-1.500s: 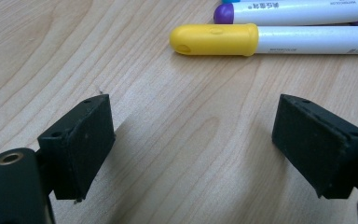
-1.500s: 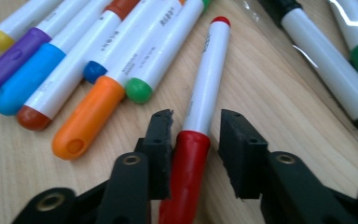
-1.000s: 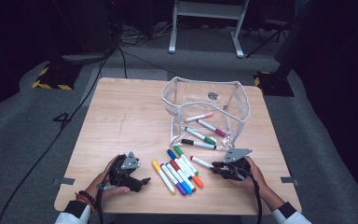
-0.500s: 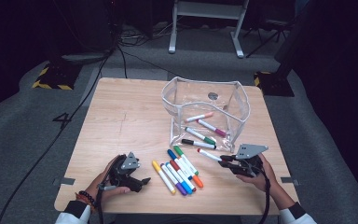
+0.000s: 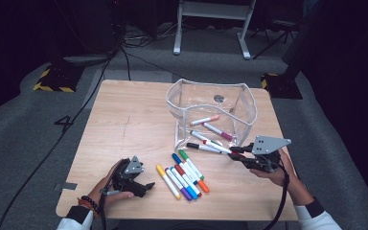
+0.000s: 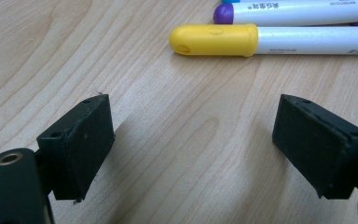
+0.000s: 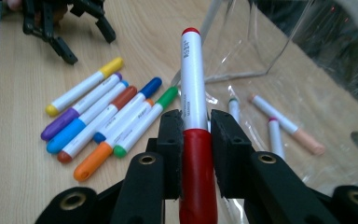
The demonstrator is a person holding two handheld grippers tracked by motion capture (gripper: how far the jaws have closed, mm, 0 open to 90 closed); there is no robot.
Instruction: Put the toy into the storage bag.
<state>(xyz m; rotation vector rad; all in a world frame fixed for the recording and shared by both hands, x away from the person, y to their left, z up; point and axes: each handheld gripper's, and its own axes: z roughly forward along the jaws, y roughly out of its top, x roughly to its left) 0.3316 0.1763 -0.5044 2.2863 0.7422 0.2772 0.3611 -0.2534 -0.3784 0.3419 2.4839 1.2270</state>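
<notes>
A grey carpeted floor (image 5: pixel 38 143), a black cable (image 5: pixel 52 143) across it, a metal stand (image 5: pixel 211 24) beyond the table.

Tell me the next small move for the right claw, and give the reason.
Probably carry the red marker forward over the open mouth of the clear pouch and release it. The right claw is shut on that marker, which points toward the pouch, where other markers already lie.

Loose markers (image 5: pixel 182 175) on table (image 5: pixel 124 120) btwn grippers; clear bin (image 5: pixel 211 112) behind them, w/ markers inside.
</notes>
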